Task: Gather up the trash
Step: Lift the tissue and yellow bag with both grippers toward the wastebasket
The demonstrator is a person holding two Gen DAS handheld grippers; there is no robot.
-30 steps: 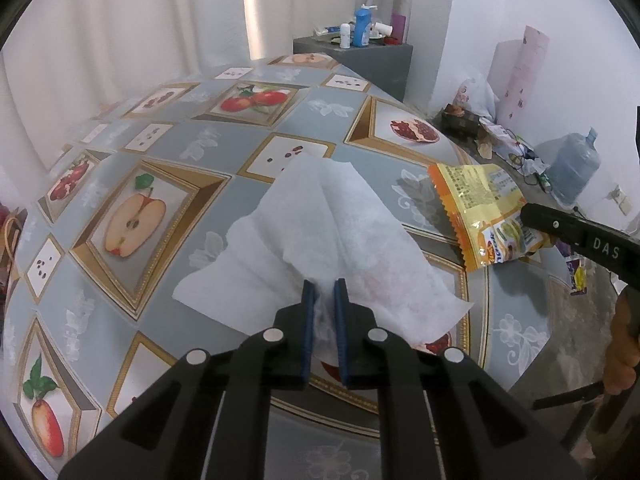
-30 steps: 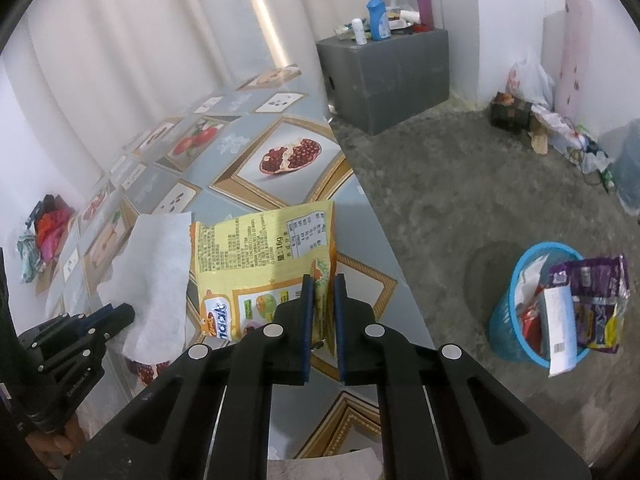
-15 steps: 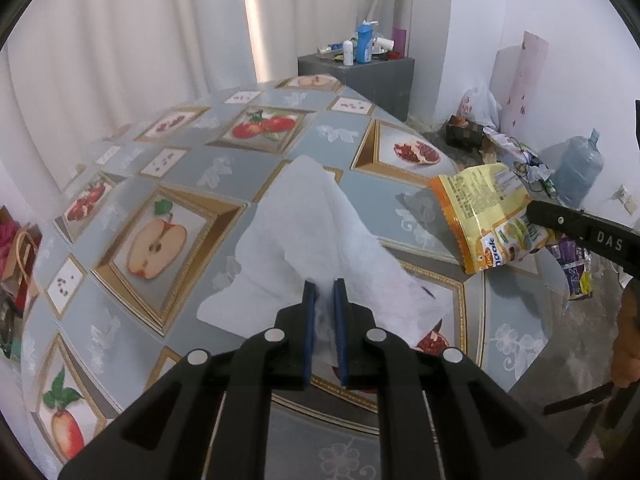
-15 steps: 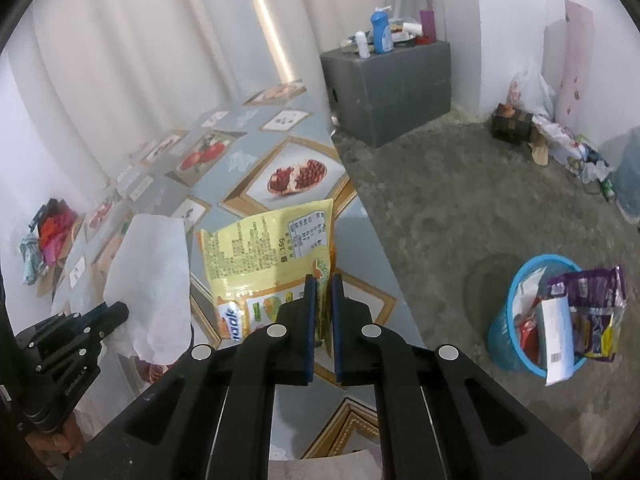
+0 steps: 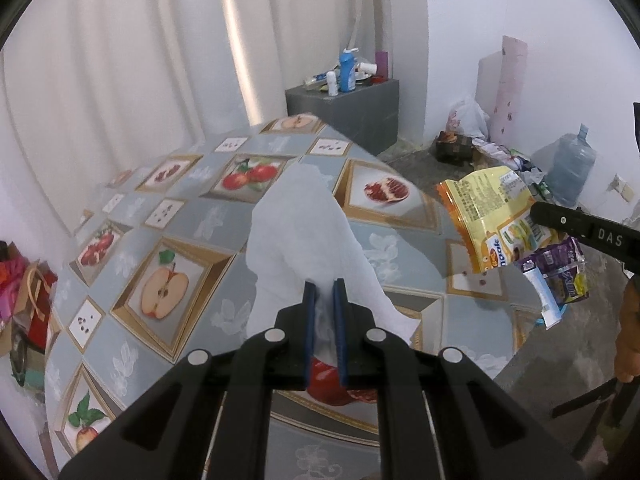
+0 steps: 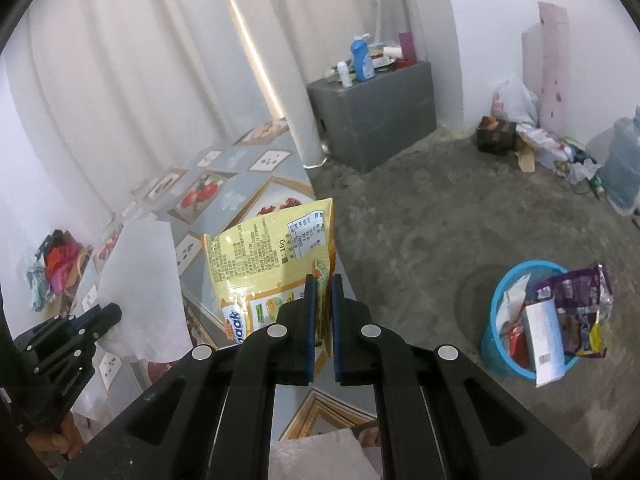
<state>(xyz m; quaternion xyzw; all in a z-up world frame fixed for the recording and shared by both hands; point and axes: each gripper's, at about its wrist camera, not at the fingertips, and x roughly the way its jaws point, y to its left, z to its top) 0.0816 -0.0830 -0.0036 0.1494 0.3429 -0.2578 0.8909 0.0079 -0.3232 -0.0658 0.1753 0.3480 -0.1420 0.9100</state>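
The left gripper [image 5: 324, 292] is clamped on a white tissue [image 5: 308, 236], which is pinched between the blue pads and hangs in a loose drape above the table [image 5: 192, 216]. The table is covered with a grey-blue cloth printed with framed fruit pictures: a halved apple, pomegranates and red fruit.

The right gripper [image 6: 323, 286] is closed tightly on the lower edge of a yellow snack packet [image 6: 276, 264], which is held upright beside the table edge and clear of the cloth. On the packet, "16g" can be read next to a small nutrition table, with dense fine print too small to make out; part of a blue brand word ending in "aak" is seen on an orange band near the bottom. From the left wrist view the same packet [image 5: 492, 216] is seen to the right, and the letters "DAS" are printed in white on the black finger of the right gripper there.

A blue waste basket [image 6: 504, 344] stands on the grey floor to the right, well apart from the table. It is stuffed with wrappers, among them a purple foil packet [image 6: 576, 304] and a white box bearing a barcode [image 6: 544, 340]. A grey cabinet [image 6: 376, 120] topped with bottles is set against the far wall.
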